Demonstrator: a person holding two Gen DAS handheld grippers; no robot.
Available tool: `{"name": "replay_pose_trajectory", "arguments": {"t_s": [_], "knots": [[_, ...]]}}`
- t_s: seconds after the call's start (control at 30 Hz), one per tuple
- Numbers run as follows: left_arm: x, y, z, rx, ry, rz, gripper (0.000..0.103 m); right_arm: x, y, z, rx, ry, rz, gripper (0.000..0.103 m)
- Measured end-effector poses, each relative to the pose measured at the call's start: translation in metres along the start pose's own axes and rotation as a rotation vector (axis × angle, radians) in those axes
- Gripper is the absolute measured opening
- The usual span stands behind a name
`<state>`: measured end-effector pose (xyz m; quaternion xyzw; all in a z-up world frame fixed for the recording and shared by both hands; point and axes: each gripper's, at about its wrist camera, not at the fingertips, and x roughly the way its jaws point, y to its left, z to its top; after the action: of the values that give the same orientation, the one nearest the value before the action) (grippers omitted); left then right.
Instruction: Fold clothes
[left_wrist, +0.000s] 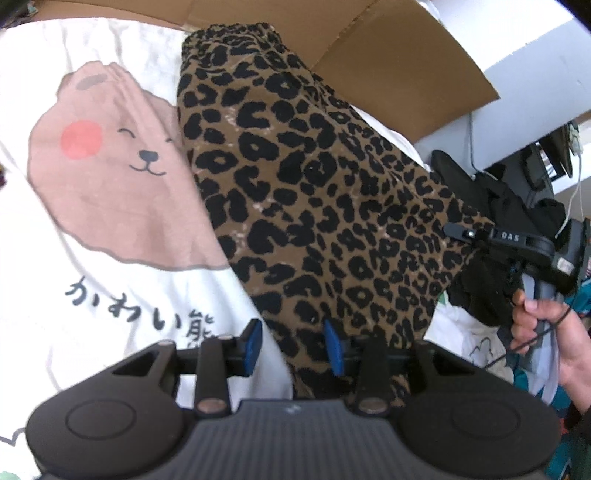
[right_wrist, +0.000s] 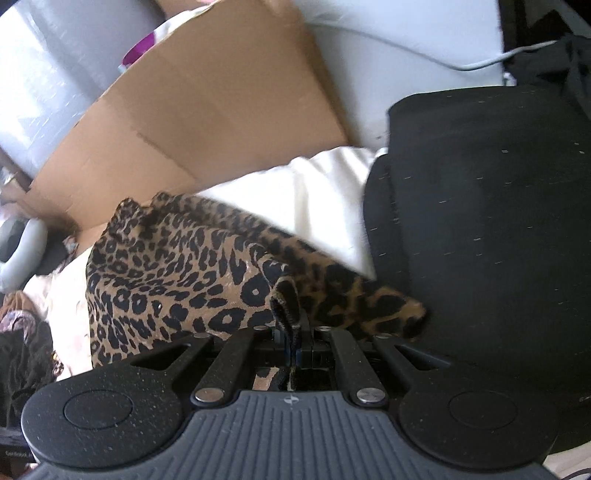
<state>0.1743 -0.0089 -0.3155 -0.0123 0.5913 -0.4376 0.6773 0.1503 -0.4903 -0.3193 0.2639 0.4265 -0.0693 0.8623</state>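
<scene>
A long brown garment in black leopard-spot print (left_wrist: 314, 192) lies stretched across a white cloth printed with a pinkish-brown smiling bear face and dark Japanese lettering (left_wrist: 110, 177). Its gathered waistband end sits far from the left wrist camera, close against a flattened brown cardboard sheet (left_wrist: 388, 62) that lies along the far edge of the white cloth.

The left claw (left_wrist: 293, 345) is spread wide, its blue-padded fingers (left_wrist: 252, 341) standing apart just above the near end of the leopard garment, one pad over the white cloth and the other over the printed fabric. Whether the pads touch the cloth I cannot tell.

The right claw (right_wrist: 293, 334) is pressed together, pinching a hemmed edge of the leopard garment, which rises as a narrow doubled strip between the fingers. From the left wrist view this same claw appears at the right side, gripping the garment's far corner, with a person's hand (left_wrist: 546, 332) wrapped around the handle.

Just beside the pinched corner, a black fabric mass (right_wrist: 480, 221) fills the right side of the right wrist view, overlapping the white cloth. A grey wall stands behind the cardboard.
</scene>
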Motion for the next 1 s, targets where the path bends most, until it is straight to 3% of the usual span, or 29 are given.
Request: {"name": "replay_pose_trajectory", "arguments": {"t_s": [0.2,0.6,1.0], "knots": [[0.001,0.003,0.000,0.012,0.023,-0.002,0.039,-0.005,-0.017,0.000,0.052,-0.005,-0.052,0.003],[-0.006,0.011,-0.005,0.042,0.057,0.005,0.039,-0.013,-0.021,0.004,0.032,-0.026,-0.079,0.001],[0.005,-0.015,0.028,0.077,0.013,0.033,0.039,-0.023,-0.023,-0.002,0.035,-0.024,-0.186,0.006]]}}
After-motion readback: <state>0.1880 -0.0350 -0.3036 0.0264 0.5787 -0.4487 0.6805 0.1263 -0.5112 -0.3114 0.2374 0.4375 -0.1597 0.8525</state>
